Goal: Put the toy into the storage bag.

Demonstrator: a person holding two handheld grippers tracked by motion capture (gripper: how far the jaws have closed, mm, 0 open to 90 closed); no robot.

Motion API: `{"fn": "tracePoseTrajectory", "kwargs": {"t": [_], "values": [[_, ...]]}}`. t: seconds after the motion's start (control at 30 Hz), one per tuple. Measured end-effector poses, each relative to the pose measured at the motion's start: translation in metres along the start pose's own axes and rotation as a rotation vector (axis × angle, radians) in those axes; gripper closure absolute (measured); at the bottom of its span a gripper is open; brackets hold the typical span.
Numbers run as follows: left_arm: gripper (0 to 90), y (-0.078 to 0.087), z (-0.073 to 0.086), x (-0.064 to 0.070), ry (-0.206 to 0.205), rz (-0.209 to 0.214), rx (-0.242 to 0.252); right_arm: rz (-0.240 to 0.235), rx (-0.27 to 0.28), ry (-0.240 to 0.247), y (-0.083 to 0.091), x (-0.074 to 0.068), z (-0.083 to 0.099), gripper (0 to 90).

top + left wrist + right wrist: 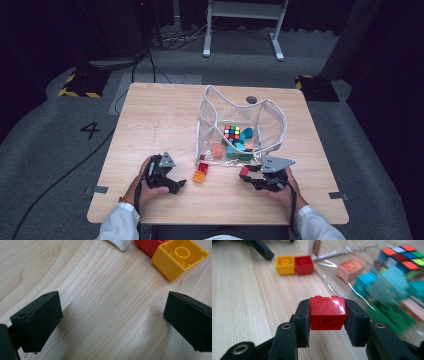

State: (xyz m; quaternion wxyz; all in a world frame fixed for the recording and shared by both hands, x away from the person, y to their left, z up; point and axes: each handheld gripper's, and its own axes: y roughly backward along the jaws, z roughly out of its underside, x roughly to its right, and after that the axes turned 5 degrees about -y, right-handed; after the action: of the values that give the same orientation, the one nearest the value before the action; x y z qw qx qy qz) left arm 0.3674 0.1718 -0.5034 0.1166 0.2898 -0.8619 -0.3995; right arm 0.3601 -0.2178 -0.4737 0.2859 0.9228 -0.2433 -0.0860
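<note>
My right gripper [327, 315] is shut on a red brick [327, 312], held just above the table near the front of a clear plastic bag [270, 120]; in the high view that red brick [244, 172] sits at the tip of the right gripper [246, 175]. A yellow brick [199, 176] and a second red brick [203, 167] lie side by side on the wood. My left gripper [177, 186] stands open just left of them, its jaws wide apart over bare wood [112, 315], with the yellow brick [178, 257] ahead of the right jaw.
The bag holds a colour cube [231, 132], a salmon brick [216, 148], teal pieces [240, 147] and a green brick [390, 312]. The wooden table [150, 120] has bare room at left. A white desk frame [240, 25] stands on the floor beyond.
</note>
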Motion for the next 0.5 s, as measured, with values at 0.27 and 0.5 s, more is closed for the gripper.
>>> {"fn": "tracePoseTrajectory", "kwargs": {"t": [0.27, 0.5], "values": [[2.1, 0.000, 0.000, 0.000, 0.005, 0.001, -0.004, 0.048, 0.000, -0.032, 0.035, 0.014, 0.019, 59.1], [2.1, 0.000, 0.000, 0.000, -0.001, -0.003, 0.000, 0.076, -0.029, -0.064, 0.062, 0.031, 0.035, 59.1]]}}
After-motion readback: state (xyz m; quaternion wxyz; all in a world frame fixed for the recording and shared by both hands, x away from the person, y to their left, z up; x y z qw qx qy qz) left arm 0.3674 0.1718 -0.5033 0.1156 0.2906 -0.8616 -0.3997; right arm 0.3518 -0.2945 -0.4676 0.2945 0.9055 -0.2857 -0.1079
